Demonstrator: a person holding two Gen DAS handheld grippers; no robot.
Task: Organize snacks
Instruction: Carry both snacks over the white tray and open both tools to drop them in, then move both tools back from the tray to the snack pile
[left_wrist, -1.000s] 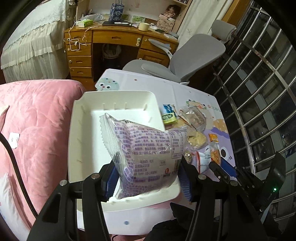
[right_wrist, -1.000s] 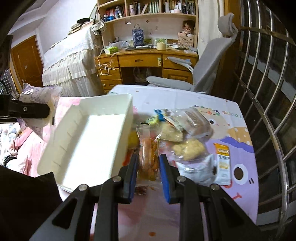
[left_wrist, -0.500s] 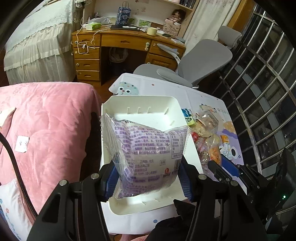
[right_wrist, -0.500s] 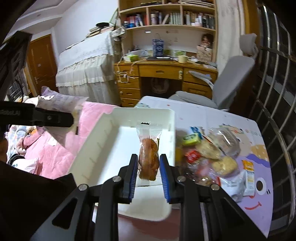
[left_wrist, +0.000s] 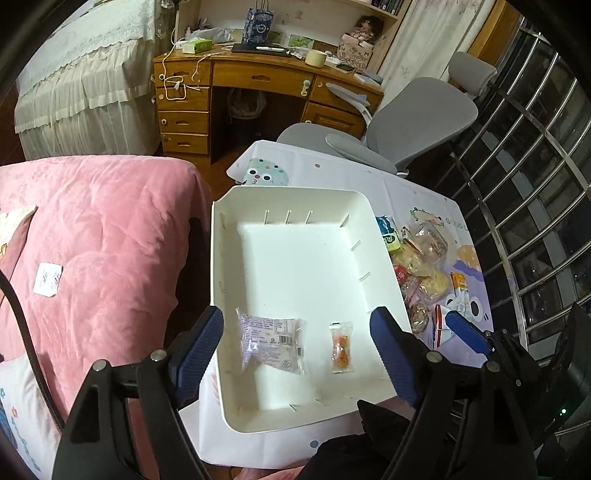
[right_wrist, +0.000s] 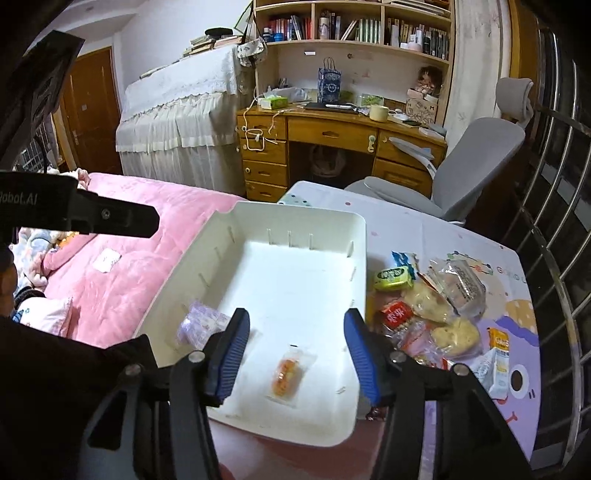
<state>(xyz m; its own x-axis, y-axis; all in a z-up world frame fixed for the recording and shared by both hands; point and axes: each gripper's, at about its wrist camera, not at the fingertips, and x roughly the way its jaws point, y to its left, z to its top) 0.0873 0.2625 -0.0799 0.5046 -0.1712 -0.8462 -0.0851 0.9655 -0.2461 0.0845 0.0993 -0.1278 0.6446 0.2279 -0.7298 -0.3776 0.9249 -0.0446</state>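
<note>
Here, left hand-held gripper (left_wrist: 297, 341) and right hand-held gripper (right_wrist: 295, 352) both opening with nothing gripped, purple-printed clear snack bag (left_wrist: 271, 343) and small orange snack packet (left_wrist: 341, 347) lying in white rectangular plastic bin (left_wrist: 218, 258) near worktop's (left_wrist: 332, 173) front edge, loose wrapped snacks (right_wrist: 432, 310) beside bin toward worktop's right edge.

**A bedroom in a home, fitted with a study corner**

A lived-in bedroom is shown. A bed spread with a pink quilt (left_wrist: 96, 236) is seen at the left, and a large object draped in a white lace cover (right_wrist: 177, 110) stands against the wall. A wooden writing desk (right_wrist: 332, 133) with drawers is set under bookshelves (right_wrist: 354, 29) packed with books, and a grey swivel chair (right_wrist: 476, 155) is drawn up near it. A gift bag (right_wrist: 329, 85), a tissue box (right_wrist: 273, 101) and a doll (right_wrist: 430, 79) are kept there. A brown door (right_wrist: 92, 110) and barred window railings (right_wrist: 554, 206) are also visible.
</note>
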